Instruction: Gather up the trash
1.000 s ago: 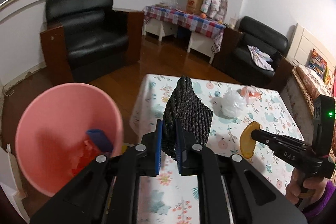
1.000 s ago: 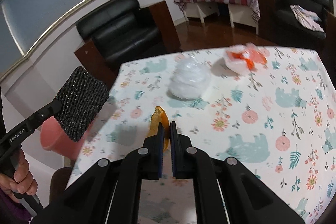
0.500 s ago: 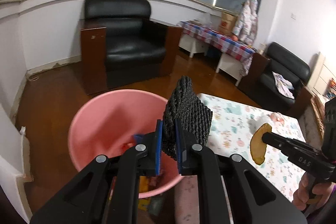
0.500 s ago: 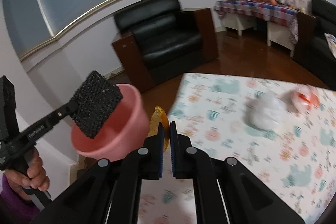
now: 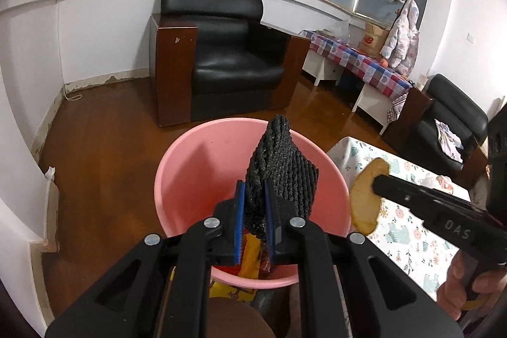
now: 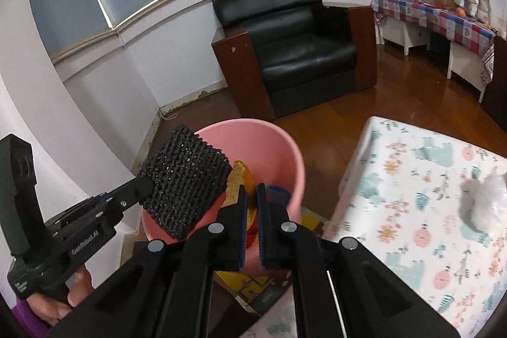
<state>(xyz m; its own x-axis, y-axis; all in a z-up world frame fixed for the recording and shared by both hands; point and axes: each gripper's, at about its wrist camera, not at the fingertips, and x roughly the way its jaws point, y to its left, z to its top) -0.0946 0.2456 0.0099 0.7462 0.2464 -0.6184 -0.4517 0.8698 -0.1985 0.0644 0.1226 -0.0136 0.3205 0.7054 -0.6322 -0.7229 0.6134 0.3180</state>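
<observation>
My left gripper (image 5: pixel 254 198) is shut on a black foam net (image 5: pixel 280 167) and holds it over the mouth of the pink bin (image 5: pixel 196 167). In the right wrist view the net (image 6: pixel 187 179) hangs above the bin (image 6: pixel 282 148). My right gripper (image 6: pixel 250 205) is shut on an orange-yellow fruit peel (image 6: pixel 242 179) over the bin's near rim; the peel also shows in the left wrist view (image 5: pixel 367 195). Red, yellow and blue trash lies in the bin's bottom. A white crumpled plastic bag (image 6: pixel 484 198) lies on the table.
The table with a floral cloth (image 6: pixel 412 211) stands to the right of the bin. A black armchair (image 5: pixel 221 53) stands behind the bin on the wooden floor. A checked-cloth side table (image 5: pixel 358 59) and another black chair (image 5: pixel 450 122) stand at the far right.
Both grippers have swung left from over the table to over the pink bin, carrying the net and the peel. The bin now fills the middle of both views.
</observation>
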